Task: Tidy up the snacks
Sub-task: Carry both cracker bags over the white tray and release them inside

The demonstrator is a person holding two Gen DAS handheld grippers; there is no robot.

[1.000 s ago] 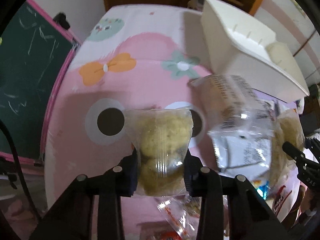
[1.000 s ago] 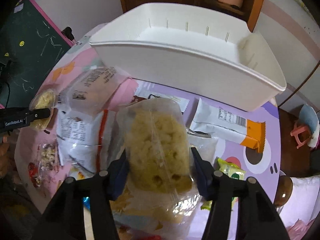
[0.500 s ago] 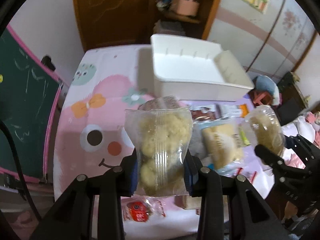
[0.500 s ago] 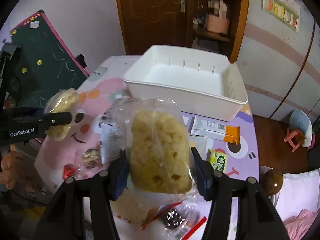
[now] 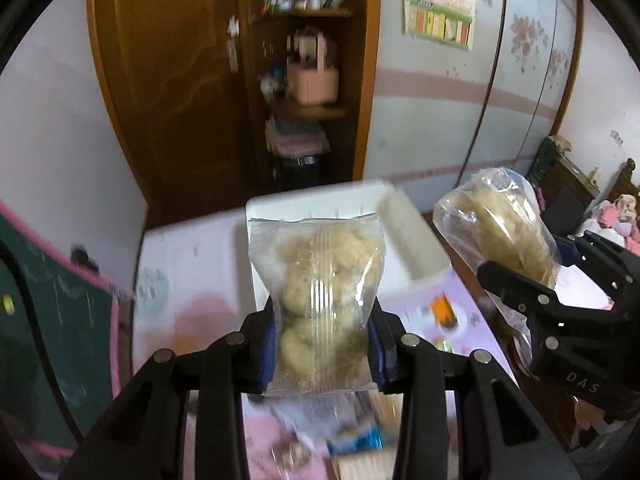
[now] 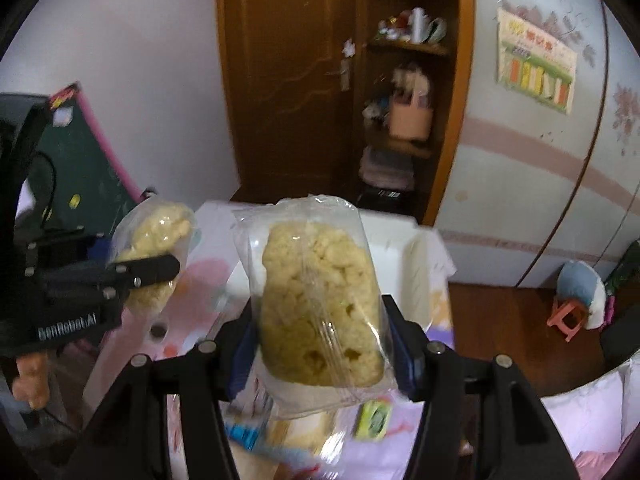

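Both claws raised, each clamped on a clear snack bag

The left claw (image 5: 322, 344) grips a puffed-snack bag (image 5: 320, 300) upright; the right claw (image 6: 320, 344) grips a rice-cracker bag (image 6: 316, 304). Both tilt downward above the bench (image 5: 192, 288) and white bin (image 6: 416, 256), higher than a second ago, bags now off the bench.

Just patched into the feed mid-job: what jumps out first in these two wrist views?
Each gripper is clamped on a clear packet of pale crumbly snack, held up in the air: the left gripper holds one packet, the right gripper the other packet. Behind and below them sits the white bin on the pink cartoon tablecloth. More wrapped snacks lie blurred at the bottom of both views.
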